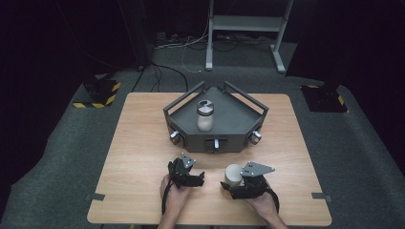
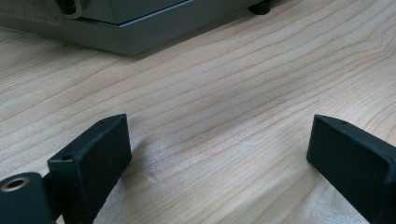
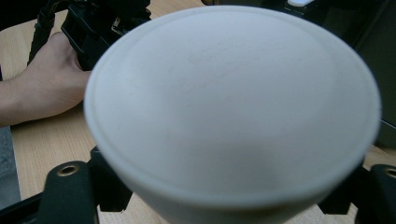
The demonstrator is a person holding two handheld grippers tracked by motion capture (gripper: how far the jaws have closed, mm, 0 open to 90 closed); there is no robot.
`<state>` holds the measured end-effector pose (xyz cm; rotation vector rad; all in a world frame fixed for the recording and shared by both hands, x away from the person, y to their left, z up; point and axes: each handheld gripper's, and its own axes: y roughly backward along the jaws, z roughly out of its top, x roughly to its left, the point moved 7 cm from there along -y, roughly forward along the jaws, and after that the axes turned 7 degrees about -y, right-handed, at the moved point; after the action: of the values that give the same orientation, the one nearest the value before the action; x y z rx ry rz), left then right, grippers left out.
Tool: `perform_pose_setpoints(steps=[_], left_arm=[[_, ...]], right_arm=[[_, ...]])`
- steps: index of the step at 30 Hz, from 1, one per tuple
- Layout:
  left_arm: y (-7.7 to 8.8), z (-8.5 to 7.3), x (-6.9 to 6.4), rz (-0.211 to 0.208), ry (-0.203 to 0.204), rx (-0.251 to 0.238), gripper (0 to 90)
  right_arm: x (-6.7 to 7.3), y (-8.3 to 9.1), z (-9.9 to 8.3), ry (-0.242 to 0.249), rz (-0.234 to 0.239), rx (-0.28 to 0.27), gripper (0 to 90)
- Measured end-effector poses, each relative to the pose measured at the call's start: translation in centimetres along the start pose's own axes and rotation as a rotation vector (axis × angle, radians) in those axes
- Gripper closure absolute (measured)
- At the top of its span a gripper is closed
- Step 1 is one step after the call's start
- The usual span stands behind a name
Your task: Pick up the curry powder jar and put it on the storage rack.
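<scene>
The right tongs (image 1: 228, 187) sit low on the pale wooden surface (image 1: 143, 143), near its front edge, and their black jaws stand on either side of a white, smooth, round-based cup-like container (image 1: 233, 175). In the right gripper view that container (image 3: 233, 107) bulges right up against the camera, with the jaws pressed in at its flanks, so the tongs appear clenched on it. The left tongs (image 1: 198, 178) rest just to the left of it, apart from the container, their jaws spread wide over bare wood with nothing between them (image 2: 219, 154).

Judging from this, the step in hand is the grasp on the white container, now seated but not yet lifted. Farther back on the surface stands a grey, angular metal tray (image 1: 239, 117) with railed sides, and in it an upright clear glass jar (image 1: 205, 116) with pale contents and a grey lid. The next move likely calls for a steady, level lift, keeping the smooth wall from slipping.
</scene>
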<state>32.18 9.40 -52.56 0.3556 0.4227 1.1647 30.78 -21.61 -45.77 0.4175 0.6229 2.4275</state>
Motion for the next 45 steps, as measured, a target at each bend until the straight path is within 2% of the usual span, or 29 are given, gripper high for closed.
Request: perform_pose_setpoints(steps=[9, 45], left_arm=[[0.00, 0.00, 0.00, 0.000, 0.000, 0.000, 6.5], [0.03, 0.03, 0.05, -0.001, -0.004, 0.003, 6.7]], right_arm=[[0.28, 0.38, -0.01, 0.022, -0.004, -0.021, 32.9], [0.58, 0.76, -0.32, 0.040, -0.015, -0.045, 35.0]])
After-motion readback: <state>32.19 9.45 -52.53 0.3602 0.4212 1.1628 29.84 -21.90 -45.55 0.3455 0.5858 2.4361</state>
